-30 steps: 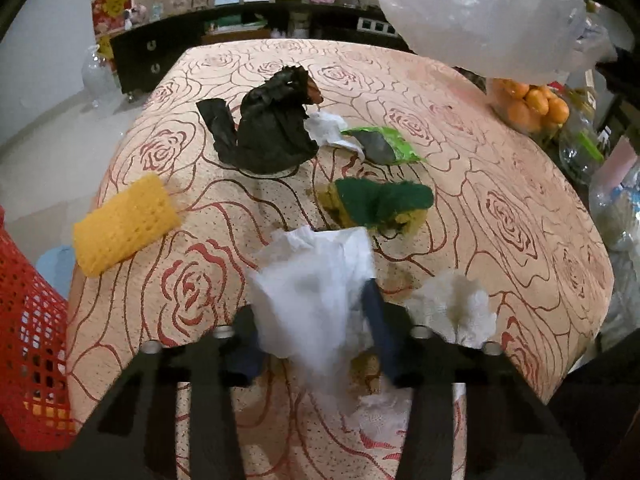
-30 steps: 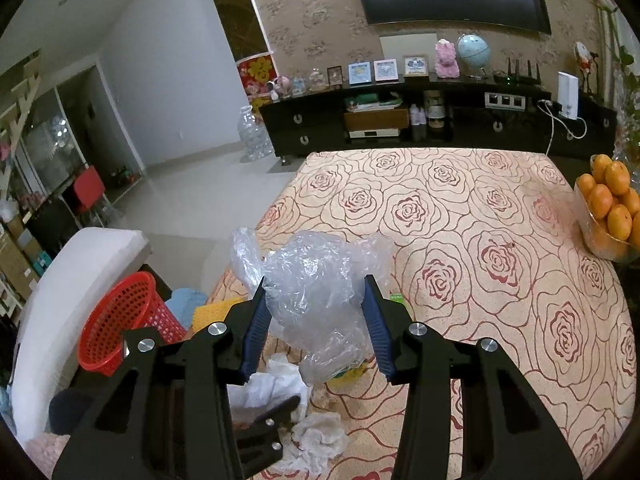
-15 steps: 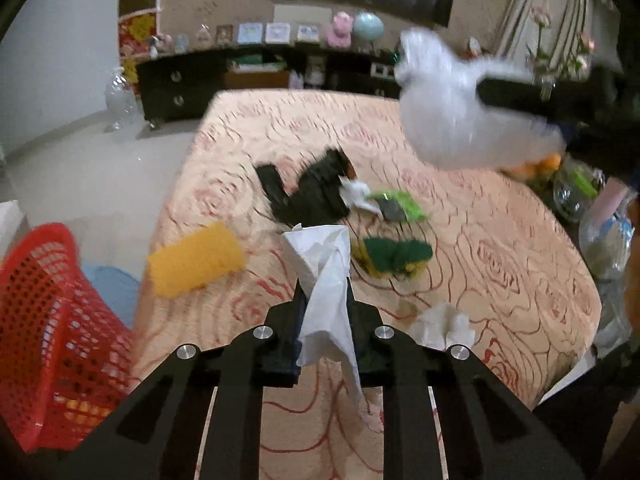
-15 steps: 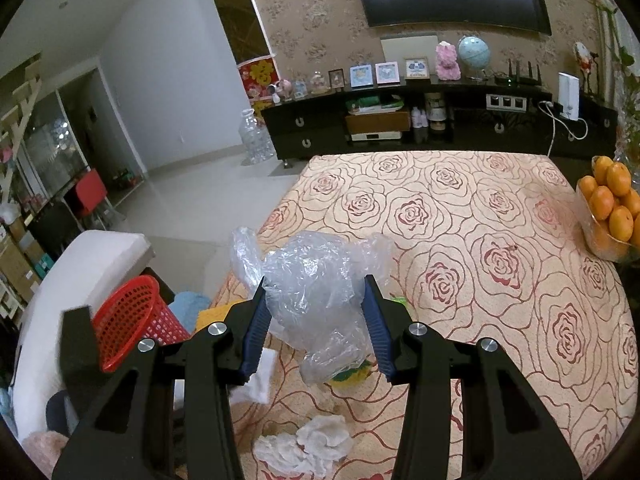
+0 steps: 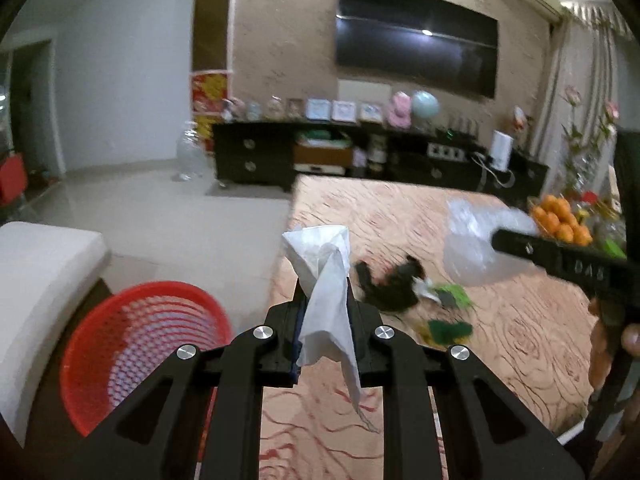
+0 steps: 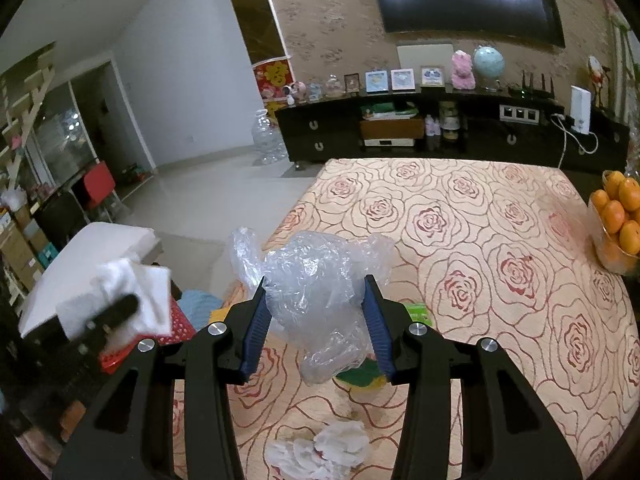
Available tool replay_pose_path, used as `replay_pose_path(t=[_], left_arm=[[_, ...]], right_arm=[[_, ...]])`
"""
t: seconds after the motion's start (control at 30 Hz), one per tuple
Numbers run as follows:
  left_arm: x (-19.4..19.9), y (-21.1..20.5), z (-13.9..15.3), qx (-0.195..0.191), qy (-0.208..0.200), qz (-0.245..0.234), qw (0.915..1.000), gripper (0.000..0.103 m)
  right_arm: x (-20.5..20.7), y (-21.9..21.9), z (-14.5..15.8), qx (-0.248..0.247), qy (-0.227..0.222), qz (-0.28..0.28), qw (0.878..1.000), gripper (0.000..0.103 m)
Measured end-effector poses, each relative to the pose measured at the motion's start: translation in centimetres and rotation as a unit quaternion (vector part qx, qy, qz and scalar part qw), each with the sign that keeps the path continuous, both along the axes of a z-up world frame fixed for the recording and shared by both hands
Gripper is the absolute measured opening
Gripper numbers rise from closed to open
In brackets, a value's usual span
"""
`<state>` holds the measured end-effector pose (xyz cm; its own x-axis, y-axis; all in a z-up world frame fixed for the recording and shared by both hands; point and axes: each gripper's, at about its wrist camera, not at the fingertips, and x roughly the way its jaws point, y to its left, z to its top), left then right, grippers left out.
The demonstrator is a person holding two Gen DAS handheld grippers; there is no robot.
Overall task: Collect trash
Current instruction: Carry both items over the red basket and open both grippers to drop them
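Note:
My left gripper [image 5: 323, 300] is shut on a white tissue [image 5: 326, 280] and holds it in the air, above the table's left edge and to the right of a red mesh basket [image 5: 136, 344] on the floor. My right gripper [image 6: 316, 312] is shut on a crumpled clear plastic bag [image 6: 316, 284] above the rose-patterned table [image 6: 500, 272]. The bag also shows in the left wrist view [image 5: 476, 240]. A second crumpled tissue [image 6: 320, 448] lies on the table near the front edge. Black plastic trash [image 5: 392, 288], a green wrapper [image 5: 456, 294] and a green-yellow sponge [image 5: 448, 330] lie mid-table.
A bowl of oranges [image 6: 618, 220] stands at the table's right edge. A white seat [image 5: 36, 280] is left of the basket. A dark cabinet [image 6: 440, 132] runs along the far wall. Tiled floor [image 5: 160, 216] lies left of the table.
My left gripper closed on the tissue, lifted it off the table and swung left toward the red basket. My right gripper kept still with the plastic bag.

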<state>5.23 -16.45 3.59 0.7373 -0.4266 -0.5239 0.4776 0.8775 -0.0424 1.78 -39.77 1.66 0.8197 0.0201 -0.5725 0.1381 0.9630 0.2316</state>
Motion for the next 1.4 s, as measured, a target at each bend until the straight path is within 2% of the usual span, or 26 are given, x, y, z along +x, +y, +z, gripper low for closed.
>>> replay_pose_path(t=[0.4,0.87,1.17,1.4], left_arm=[[0.3,5.6,2.2,-0.005,-0.027,0.091,0.9955,0.015],[1.5,10.1,1.7,-0.001,-0.009,0.146,0.9893,0.015],[2.3,12.2,1.3,0.002,0.007,0.174,0.9847,0.015],[2.8,13.4,1.2,-0.005,0.013,0.185,0.9826,0.015]], right_arm=[[1.5,4.0,0.4,-0.022,-0.013,0.04,0.999,0.044],[3.8,10.4,0.4,-0.046,-0.014,0.102,0.994,0.044],[5.3,14.0,0.6,-0.026,-0.014,0.146,0.989,0.044],[7.1,16.5,2.1,-0.02,-0.015,0.181,0.983,0.044]])
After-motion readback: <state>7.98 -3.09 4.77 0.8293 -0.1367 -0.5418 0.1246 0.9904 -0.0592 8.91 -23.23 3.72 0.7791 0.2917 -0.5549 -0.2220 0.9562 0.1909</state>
